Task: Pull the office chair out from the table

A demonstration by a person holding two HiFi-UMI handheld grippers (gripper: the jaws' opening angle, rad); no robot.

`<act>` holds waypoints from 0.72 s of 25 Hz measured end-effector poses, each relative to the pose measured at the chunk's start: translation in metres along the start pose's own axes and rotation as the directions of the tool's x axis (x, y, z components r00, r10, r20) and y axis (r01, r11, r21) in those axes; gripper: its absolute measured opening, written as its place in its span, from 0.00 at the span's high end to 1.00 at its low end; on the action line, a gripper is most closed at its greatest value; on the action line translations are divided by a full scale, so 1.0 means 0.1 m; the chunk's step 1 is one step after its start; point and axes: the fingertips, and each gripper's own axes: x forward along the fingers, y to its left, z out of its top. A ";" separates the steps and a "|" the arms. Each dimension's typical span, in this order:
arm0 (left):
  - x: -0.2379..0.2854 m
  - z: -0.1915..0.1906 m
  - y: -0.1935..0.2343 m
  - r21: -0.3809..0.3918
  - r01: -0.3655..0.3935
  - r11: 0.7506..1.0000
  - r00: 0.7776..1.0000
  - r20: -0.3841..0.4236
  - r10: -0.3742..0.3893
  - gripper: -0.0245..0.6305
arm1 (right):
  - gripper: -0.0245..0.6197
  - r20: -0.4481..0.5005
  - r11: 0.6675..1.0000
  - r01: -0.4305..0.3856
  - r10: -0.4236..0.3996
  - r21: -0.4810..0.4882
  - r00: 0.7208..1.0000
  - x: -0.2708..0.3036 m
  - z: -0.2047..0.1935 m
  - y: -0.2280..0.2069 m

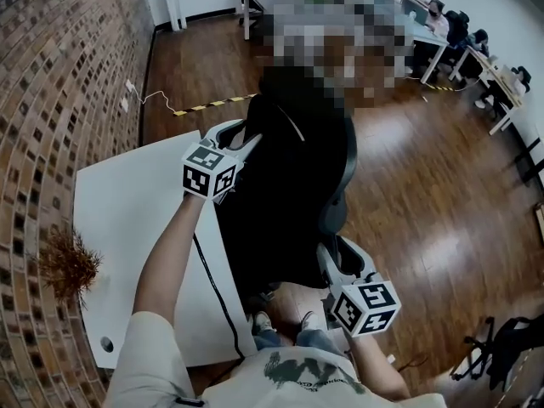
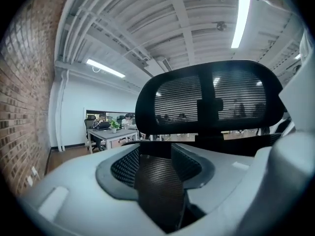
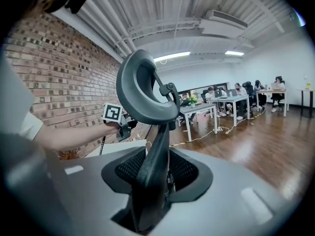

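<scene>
The black office chair (image 1: pixel 289 185) stands against the white table (image 1: pixel 127 219), its back toward me. My left gripper (image 1: pixel 245 141) is at the upper left edge of the backrest. In the left gripper view the mesh edge (image 2: pixel 160 181) runs between the jaws of the left gripper (image 2: pixel 158 186), which stand open around it, with the headrest (image 2: pixel 211 97) above. My right gripper (image 1: pixel 330 252) is at the backrest's right edge. There the dark frame edge (image 3: pixel 152 176) fills the gap of the right gripper (image 3: pixel 153 183), which is shut on it below the headrest (image 3: pixel 142 87).
A brick wall (image 1: pixel 51 100) borders the table on the left. A dried plant (image 1: pixel 68 266) sits on the table and a black cable (image 1: pixel 217 287) runs along its edge. My feet (image 1: pixel 259 321) are by the chair. Desks with people (image 1: pixel 459 32) stand far back.
</scene>
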 end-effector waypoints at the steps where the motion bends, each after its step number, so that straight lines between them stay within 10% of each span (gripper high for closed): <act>1: 0.09 0.01 0.03 0.002 0.008 1.000 1.000 -0.002 -0.008 0.66 | 0.73 -0.001 1.000 0.004 -0.004 0.000 1.000 0.00 0.00 -0.02; 12: 0.78 -0.12 0.44 0.081 0.099 0.992 0.991 -0.103 -0.090 0.46 | 0.73 -0.016 1.000 0.010 -0.010 0.018 1.000 -0.05 0.03 -0.05; 18: 0.94 -0.10 0.41 0.209 0.255 0.944 0.961 -0.164 -0.223 0.35 | 0.73 -0.021 0.999 -0.003 0.004 0.036 1.000 -0.05 0.03 -0.05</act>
